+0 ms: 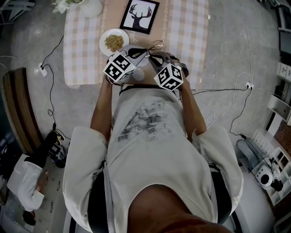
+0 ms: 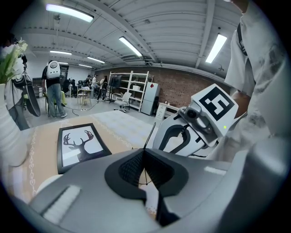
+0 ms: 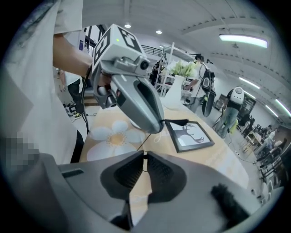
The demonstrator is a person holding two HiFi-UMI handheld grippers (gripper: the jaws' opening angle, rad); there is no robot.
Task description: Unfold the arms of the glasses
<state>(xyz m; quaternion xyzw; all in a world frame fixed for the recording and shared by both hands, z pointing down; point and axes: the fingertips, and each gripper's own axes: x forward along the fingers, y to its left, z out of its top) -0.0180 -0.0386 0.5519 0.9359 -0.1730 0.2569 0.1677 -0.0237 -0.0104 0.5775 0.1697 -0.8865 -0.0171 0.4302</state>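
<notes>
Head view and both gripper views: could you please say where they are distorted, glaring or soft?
Head view: strong fisheye bending, dim corners. Left gripper view: black round vignette, ceiling light glaring. Right gripper view: same vignette, deer picture crisp.

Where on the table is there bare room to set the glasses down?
Free: checked cloth right of the framed deer picture, and again left of the plate. Crowded: near centre, where the left hand-held gripper and right hand-held gripper hold the glasses beside the plate.
</notes>
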